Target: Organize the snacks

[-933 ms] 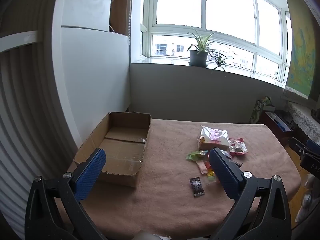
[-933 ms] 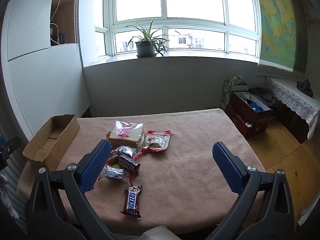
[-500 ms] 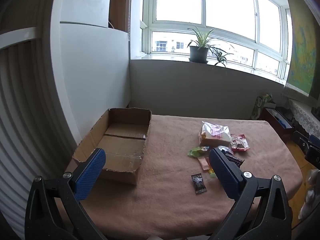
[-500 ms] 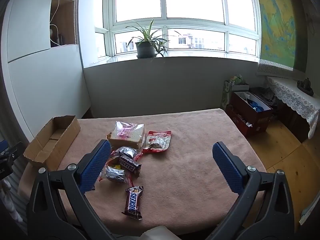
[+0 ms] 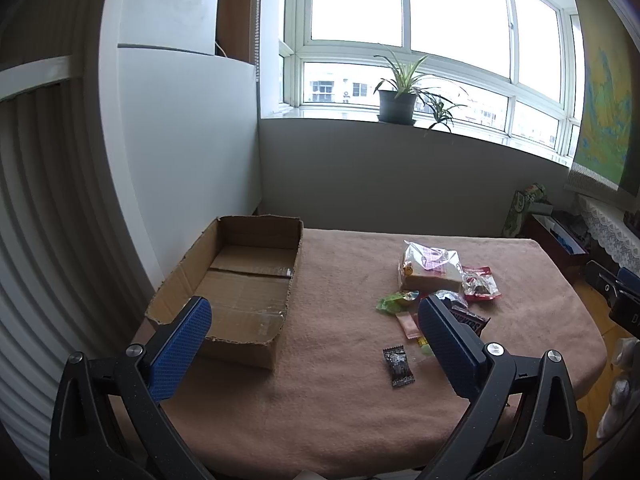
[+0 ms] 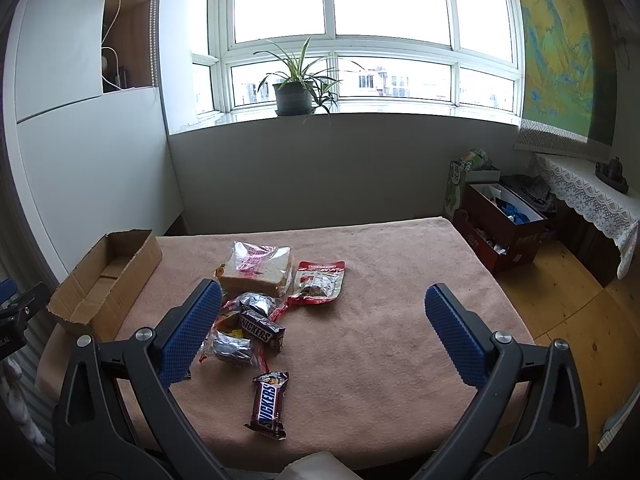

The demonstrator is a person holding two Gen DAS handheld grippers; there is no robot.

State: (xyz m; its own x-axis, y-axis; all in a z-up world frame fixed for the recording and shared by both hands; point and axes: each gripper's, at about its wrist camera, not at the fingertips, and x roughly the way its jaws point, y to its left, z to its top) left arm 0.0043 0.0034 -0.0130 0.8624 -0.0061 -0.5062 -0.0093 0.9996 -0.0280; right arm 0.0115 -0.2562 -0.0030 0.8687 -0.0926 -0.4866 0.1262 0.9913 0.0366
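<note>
Both tongs, left (image 5: 314, 328) and right (image 6: 322, 314), hover spread apart above the table (image 6: 380, 320), holding nothing.

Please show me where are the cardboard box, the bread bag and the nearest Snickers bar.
cardboard box (image 5: 244, 280), left wrist view, on its inner floor.
bread bag (image 6: 258, 270), right wrist view, on the bread slice.
nearest Snickers bar (image 6: 269, 404), right wrist view, on the printed name.

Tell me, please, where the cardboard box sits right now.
The cardboard box sits open at the table's left edge beside the white wall in the left wrist view, apart from the snacks.
</note>
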